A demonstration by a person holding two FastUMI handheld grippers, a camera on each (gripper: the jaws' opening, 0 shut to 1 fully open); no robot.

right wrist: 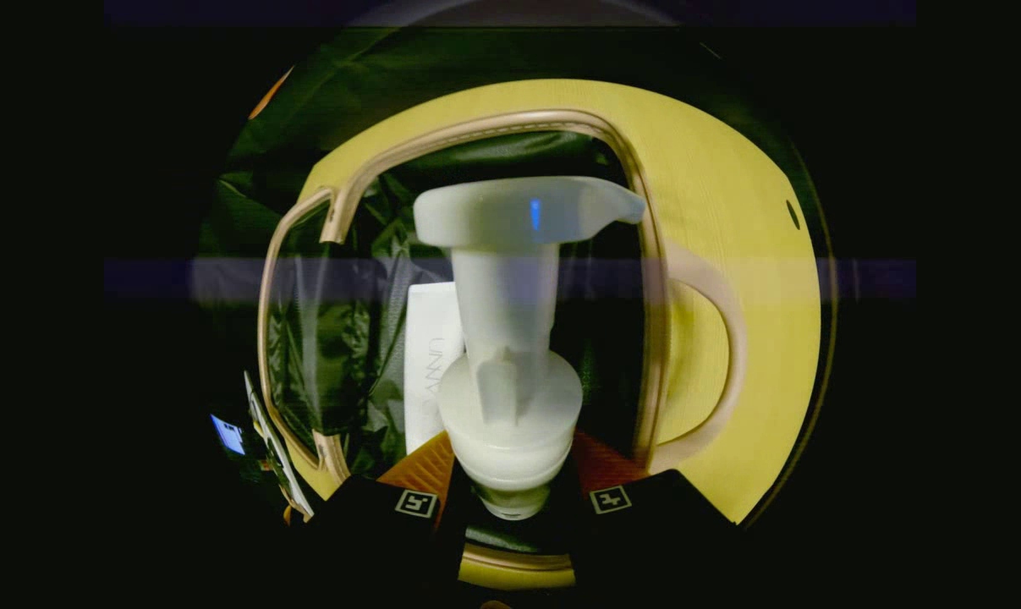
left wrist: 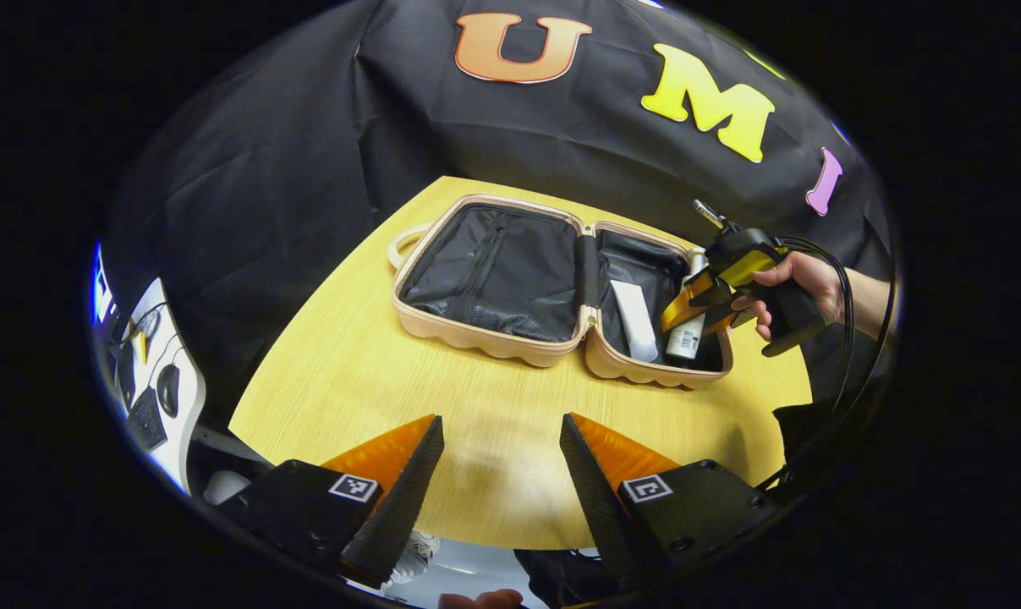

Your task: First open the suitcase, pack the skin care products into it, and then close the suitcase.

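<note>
A beige suitcase lies open on the yellow table, both halves lined in black. In its right half rest a white tube and a white pump bottle. My right gripper, held by a hand, hangs over that half, shut on the pump bottle; its fingers press the bottle's collar from both sides. The white tube lies just left of the bottle in the right gripper view. My left gripper stands open above the table's near edge, nothing between its fingers.
The suitcase handle sticks out at the far left; in the right gripper view the handle curves on the right. A white desk with a mouse and cables stands left of the table. A black cable trails from the right gripper.
</note>
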